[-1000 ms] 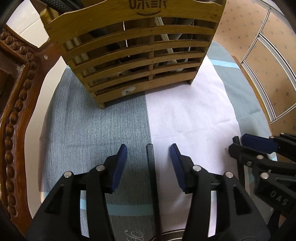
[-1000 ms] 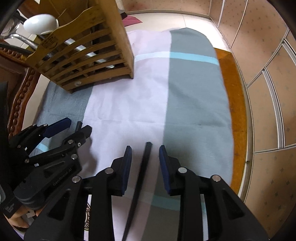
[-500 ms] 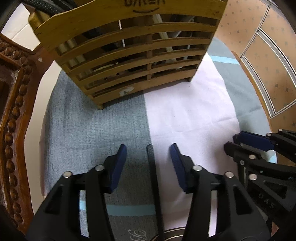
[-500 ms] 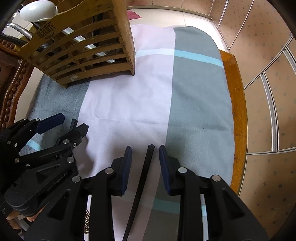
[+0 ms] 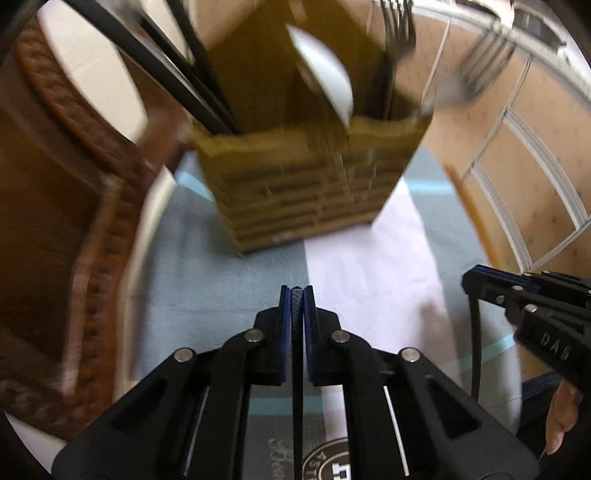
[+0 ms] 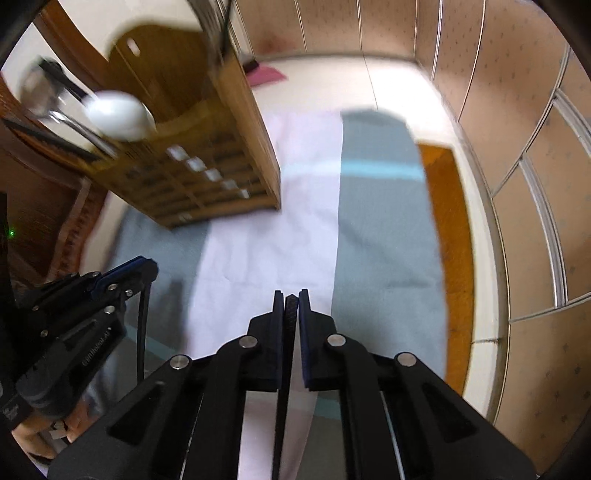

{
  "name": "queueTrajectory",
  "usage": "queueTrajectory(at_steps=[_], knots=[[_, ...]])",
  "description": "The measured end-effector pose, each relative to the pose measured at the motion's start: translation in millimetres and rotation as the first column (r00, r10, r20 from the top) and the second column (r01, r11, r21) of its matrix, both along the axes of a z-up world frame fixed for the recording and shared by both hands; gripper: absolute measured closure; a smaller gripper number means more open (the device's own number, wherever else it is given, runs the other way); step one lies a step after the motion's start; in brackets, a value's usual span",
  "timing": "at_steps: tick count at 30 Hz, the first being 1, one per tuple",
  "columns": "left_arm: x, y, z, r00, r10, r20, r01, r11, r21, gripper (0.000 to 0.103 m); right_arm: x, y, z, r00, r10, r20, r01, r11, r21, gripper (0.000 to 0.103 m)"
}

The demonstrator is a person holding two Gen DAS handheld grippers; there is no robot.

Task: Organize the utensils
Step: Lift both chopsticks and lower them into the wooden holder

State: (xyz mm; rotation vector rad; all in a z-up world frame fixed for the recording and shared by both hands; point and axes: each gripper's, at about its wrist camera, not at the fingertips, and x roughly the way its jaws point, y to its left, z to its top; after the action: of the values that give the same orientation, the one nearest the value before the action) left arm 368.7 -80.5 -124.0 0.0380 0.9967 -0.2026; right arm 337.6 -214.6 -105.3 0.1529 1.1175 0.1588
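My left gripper (image 5: 296, 291) is closing its blue pads tight on a thin black chopstick (image 5: 297, 406), lifted off the cloth. In the right wrist view my right gripper (image 6: 291, 295) is closing the same way on a second black chopstick (image 6: 282, 406), which its pads pinch. Each gripper shows in the other's view: the right one (image 5: 480, 275) at the right edge, the left one (image 6: 144, 264) at the left. Ahead stands a slatted wooden utensil holder (image 5: 306, 184) (image 6: 207, 166) holding a white spoon (image 5: 325, 85), forks (image 5: 399, 22) and black chopsticks (image 5: 166, 74).
A grey and pale pink striped cloth (image 5: 369, 277) covers the table. A carved dark wooden chair (image 5: 74, 221) stands at the left. The table's orange edge (image 6: 450, 258) runs along the right, with tiled floor beyond. A round printed emblem (image 5: 332, 458) lies beneath my left gripper.
Both grippers have shut on the chopsticks that lay between their open pads and risen off the cloth. The holder's top and its utensils have come into view.
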Motion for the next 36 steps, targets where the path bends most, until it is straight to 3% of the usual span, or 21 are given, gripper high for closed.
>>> queueTrajectory(at_steps=[9, 16, 26, 36], knots=[[-54.4, 27.3, 84.4, 0.974, 0.085, 0.209, -0.070, 0.995, -0.076, 0.096, -40.0, -17.6, 75.0, 0.984, -0.021, 0.179, 0.015, 0.999, 0.035, 0.095], [-96.8, 28.9, 132.1, 0.930, 0.106, 0.352, -0.078, 0.993, -0.092, 0.096, -77.6, -11.6, 128.2, 0.947, -0.001, 0.320, 0.001, 1.000, 0.000, 0.095], [-125.5, 35.1, 157.3, 0.909, 0.115, 0.400, -0.077, 0.991, -0.110, 0.096, -105.5, -3.9, 166.4, 0.893, 0.017, 0.450, -0.011, 1.000, -0.017, 0.095], [-119.7, 33.7, 159.2, 0.918, 0.098, 0.385, -0.063, 0.993, -0.100, 0.096, -90.1, 5.6, 164.8, 0.911, 0.033, 0.410, -0.017, 0.999, -0.044, 0.095]])
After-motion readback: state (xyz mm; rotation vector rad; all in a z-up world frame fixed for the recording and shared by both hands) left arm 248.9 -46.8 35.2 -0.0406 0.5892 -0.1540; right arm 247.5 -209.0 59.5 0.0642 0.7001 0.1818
